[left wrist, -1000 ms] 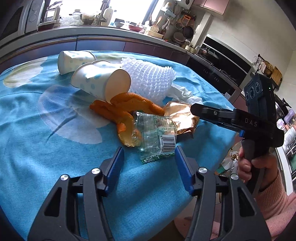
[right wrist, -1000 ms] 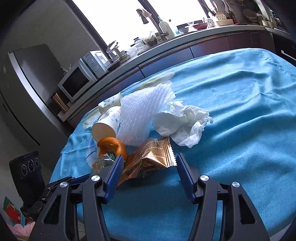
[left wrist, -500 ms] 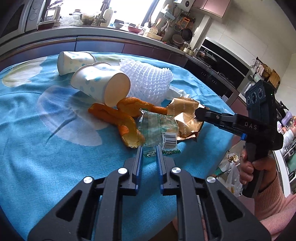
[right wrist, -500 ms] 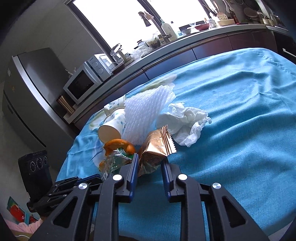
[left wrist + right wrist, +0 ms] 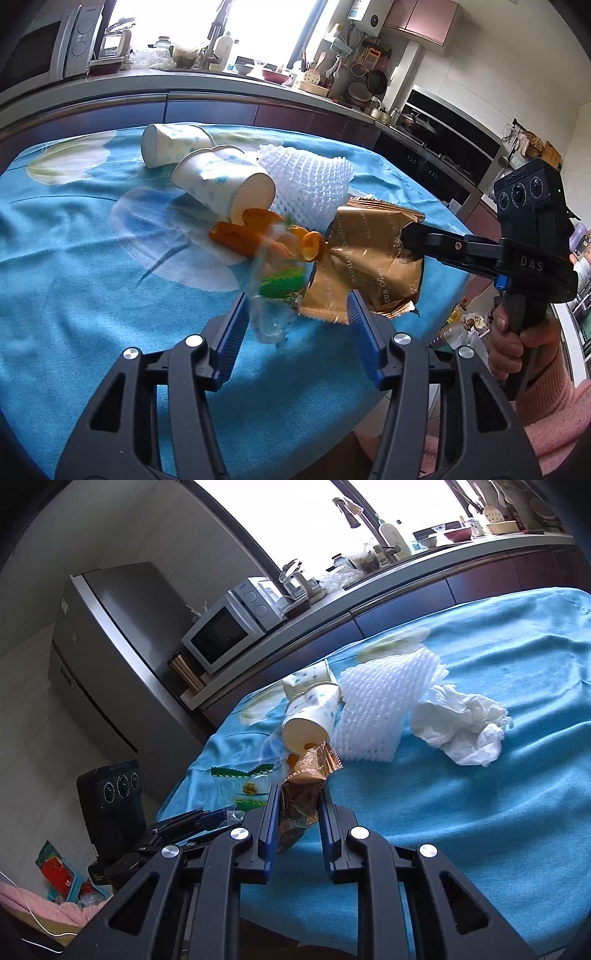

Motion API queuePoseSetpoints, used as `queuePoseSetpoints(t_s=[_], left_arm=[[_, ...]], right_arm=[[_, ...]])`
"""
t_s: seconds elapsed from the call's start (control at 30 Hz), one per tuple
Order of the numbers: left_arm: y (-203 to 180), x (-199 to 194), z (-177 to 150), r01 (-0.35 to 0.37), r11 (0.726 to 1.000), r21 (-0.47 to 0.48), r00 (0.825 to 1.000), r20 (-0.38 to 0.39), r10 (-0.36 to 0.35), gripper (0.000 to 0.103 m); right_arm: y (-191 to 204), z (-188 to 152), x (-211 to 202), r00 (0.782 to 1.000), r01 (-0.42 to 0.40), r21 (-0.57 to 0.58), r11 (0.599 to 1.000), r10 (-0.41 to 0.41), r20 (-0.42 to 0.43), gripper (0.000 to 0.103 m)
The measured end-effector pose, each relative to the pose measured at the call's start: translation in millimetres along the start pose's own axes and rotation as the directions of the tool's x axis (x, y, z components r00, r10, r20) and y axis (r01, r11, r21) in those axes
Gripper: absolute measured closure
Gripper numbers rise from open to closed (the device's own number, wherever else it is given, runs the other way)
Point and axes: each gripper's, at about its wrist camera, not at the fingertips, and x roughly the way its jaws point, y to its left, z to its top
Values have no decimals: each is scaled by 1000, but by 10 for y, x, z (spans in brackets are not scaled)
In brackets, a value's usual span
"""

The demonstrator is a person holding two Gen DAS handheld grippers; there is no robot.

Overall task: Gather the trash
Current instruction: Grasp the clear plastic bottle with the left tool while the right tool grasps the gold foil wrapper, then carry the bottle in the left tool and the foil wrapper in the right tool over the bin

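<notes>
Kitchen; table under a blue cloth (image 5: 74, 258), dark counter (image 5: 110, 107) and bright window behind.

Left gripper (image 5: 295, 325): tilted down over the near table edge. Its jaws have just been opening and now stand apart. A clear plastic wrapper (image 5: 273, 291) with green print hangs blurred between them, beside the left pad; whether it touches that pad cannot be told. Its long axis runs away from the gripper.

Right gripper (image 5: 295, 812): jaws narrowed and clamped on the gold foil wrapper (image 5: 306, 786), having just closed a little further. The wrapper is raised off the cloth, long axis running forward from the pads, serrated end pointing away. In the left wrist view it hangs at the gripper's tip, right of the clear wrapper. A hand (image 5: 517, 343) in a pink sleeve (image 5: 554, 413) grips the handle upright, the tool reaching in from the right.

Just beyond: orange peel (image 5: 236, 236) on the cloth, against the mouth of a dotted paper cup (image 5: 225, 184) lying on its side, mouth toward the grippers.

Farther: a second paper cup (image 5: 173, 144) on its side, white foam fruit net (image 5: 310, 184), crumpled white tissue (image 5: 461, 727) right of the net.

Far: microwave (image 5: 229, 624), refrigerator (image 5: 103, 638).
</notes>
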Motion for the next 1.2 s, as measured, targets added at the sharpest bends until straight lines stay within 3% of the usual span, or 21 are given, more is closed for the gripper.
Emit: queuePoseSetpoints(t_s=[0.03,0.1,0.2,0.4,0.63,0.93,1.2], left_arm=[[13,-1,-10,1,1000,-2,1000,-4,-1,55],[72,-16,-29,6,1000,-21,1000,-10,-6,72],[179,-83,-62,-9,999,-53,1000,-4,8,84],[404,-412,-134,-63,993,-96,997,46,68,85],[727,-927,-226,-159,975,-155,979,104,177,85],[1184,-1637,-356,-294,917,-271,924,166,345,85],[1657,-2264,-486,-410,829,-381,845,183,502,84]], right_arm=[[34,-4,15,1000,-12,-7,1000,12,-4,85],[101,-9,49,1000,-22,-26,999,22,-11,85],[187,0,102,999,-29,-48,998,28,-21,85],[404,24,227,997,-61,-108,992,56,-47,85],[736,119,441,988,-147,-172,974,137,-71,85],[1274,208,1100,957,-274,-236,932,242,-157,85],[1867,346,1740,914,-387,-280,878,328,-237,85]])
